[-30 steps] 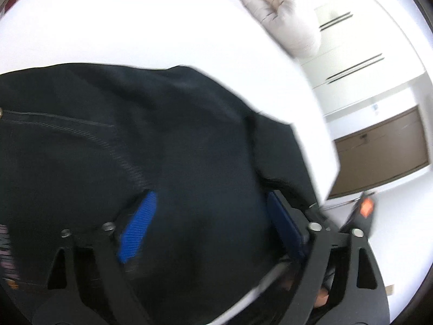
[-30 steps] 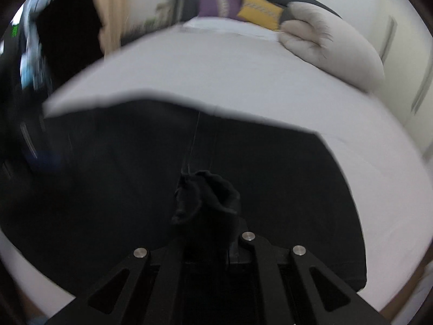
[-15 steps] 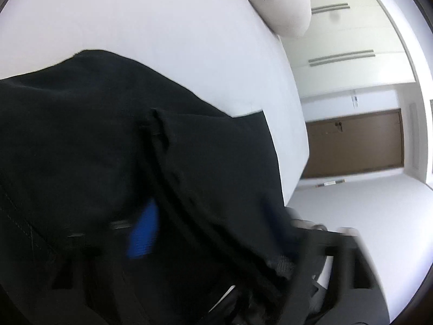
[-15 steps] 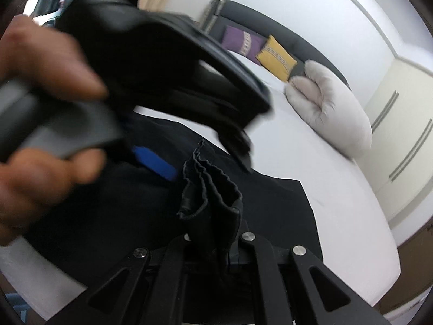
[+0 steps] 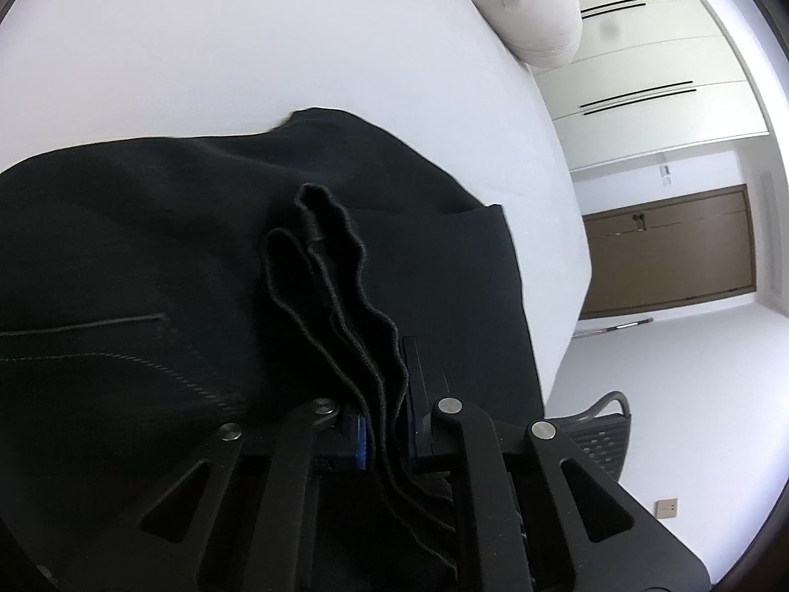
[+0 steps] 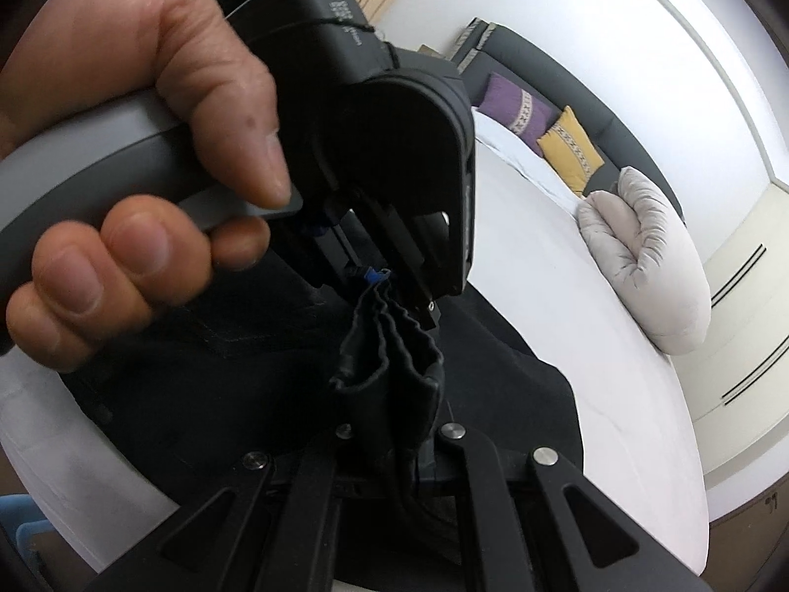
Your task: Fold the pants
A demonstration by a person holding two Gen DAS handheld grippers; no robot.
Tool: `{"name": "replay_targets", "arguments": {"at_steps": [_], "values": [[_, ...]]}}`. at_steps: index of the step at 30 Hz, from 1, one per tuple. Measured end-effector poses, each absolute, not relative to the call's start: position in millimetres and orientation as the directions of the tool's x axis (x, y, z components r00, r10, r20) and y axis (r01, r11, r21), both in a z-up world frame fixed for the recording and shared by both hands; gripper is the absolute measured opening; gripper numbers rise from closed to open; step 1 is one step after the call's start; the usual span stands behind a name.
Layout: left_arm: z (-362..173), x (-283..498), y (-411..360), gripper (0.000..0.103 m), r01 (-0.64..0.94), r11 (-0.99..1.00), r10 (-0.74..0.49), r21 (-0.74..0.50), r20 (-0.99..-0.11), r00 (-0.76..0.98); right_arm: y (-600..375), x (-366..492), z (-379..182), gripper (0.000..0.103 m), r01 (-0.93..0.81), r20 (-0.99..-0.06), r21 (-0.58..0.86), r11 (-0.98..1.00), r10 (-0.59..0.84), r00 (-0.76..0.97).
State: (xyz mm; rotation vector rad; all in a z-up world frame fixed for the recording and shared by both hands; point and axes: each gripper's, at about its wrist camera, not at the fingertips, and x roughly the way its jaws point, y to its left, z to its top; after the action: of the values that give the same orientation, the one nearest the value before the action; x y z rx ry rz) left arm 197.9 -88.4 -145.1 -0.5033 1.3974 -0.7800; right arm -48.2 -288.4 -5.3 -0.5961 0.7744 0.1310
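Black pants [image 5: 148,246] lie spread on a white bed [image 5: 246,49]. In the left wrist view my left gripper [image 5: 384,394] is closing its jaws, and its blue pads press on a bunched, several-layered edge of the pants that stands up between them. In the right wrist view my right gripper [image 6: 389,444] is shut on a similar gathered bunch of the pants [image 6: 389,360]. My left gripper [image 6: 394,291] is there too, just beyond the right one, held by a person's hand [image 6: 138,148]. It pinches the same bunch from the far side.
A pale grey pillow [image 5: 522,5] lies at the bed's far end, with purple [image 6: 513,108] and yellow [image 6: 567,148] cushions against a dark headboard. Cream wardrobe doors [image 5: 641,74] and a brown door [image 5: 665,251] stand to the right. A dark mesh chair [image 5: 601,429] sits beside the bed.
My left gripper went from wide open over flat cloth to closed on a gathered edge of the pants. It moved in close to the right gripper, which rolled and kept its grip.
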Motion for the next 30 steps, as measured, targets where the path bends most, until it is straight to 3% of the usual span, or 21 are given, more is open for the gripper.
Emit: {"name": "replay_targets", "arguments": {"at_steps": [4, 8, 9, 11, 12, 13, 16, 18, 20, 22, 25, 30], "values": [[-154, 198, -117, 0.009, 0.178, 0.694, -0.71, -0.697, -0.704, 0.013, -288, -39, -12, 0.007, -0.349, -0.715, -0.448, 0.823, -0.096, 0.692], [-166, 195, -98, 0.011, 0.146, 0.718, -0.692, -0.68, -0.721, 0.045, -287, -54, -37, 0.01, -0.373, -0.759, -0.434, 0.82, -0.109, 0.642], [-164, 193, -97, 0.011, 0.143, 0.726, -0.684, -0.672, -0.726, 0.063, -292, -56, -33, 0.015, -0.372, -0.772, -0.399, 0.838, -0.088, 0.63], [-156, 189, -91, 0.011, 0.136, 0.77, -0.637, -0.623, -0.76, 0.126, -309, -62, -20, 0.037, -0.373, -0.798, -0.31, 0.874, -0.026, 0.603], [-145, 185, -84, 0.011, 0.137, 0.806, -0.591, -0.575, -0.785, 0.185, -319, -64, -12, 0.054, -0.38, -0.808, -0.26, 0.888, 0.015, 0.589], [-138, 182, -81, 0.011, 0.145, 0.82, -0.572, -0.553, -0.791, 0.216, -335, -71, 1, 0.06, -0.392, -0.819, -0.146, 0.908, 0.111, 0.563], [-102, 167, -97, 0.011, 0.256, 0.86, -0.506, -0.441, -0.8, 0.322, -395, -73, 25, 0.058, -0.347, -0.795, 0.256, 0.902, 0.4, 0.456], [-92, 156, -128, 0.011, 0.351, 0.86, -0.486, -0.371, -0.806, 0.338, -442, -64, 31, 0.041, -0.278, -0.742, 0.431, 0.858, 0.513, 0.432], [-99, 145, -167, 0.011, 0.444, 0.849, -0.449, -0.286, -0.833, 0.323, -499, -44, 31, 0.035, -0.181, -0.676, 0.587, 0.789, 0.6, 0.428], [-118, 139, -189, 0.011, 0.47, 0.847, -0.411, -0.247, -0.866, 0.284, -545, -24, 30, 0.021, -0.131, -0.609, 0.675, 0.726, 0.649, 0.455], [-152, 131, -199, 0.011, 0.481, 0.842, -0.396, -0.245, -0.885, 0.243, -592, 13, 15, 0.018, -0.053, -0.558, 0.76, 0.648, 0.692, 0.457], [-153, 130, -213, 0.011, 0.517, 0.832, -0.37, -0.2, -0.895, 0.248, -631, 90, -36, 0.017, 0.07, -0.531, 0.827, 0.558, 0.735, 0.421]]}}
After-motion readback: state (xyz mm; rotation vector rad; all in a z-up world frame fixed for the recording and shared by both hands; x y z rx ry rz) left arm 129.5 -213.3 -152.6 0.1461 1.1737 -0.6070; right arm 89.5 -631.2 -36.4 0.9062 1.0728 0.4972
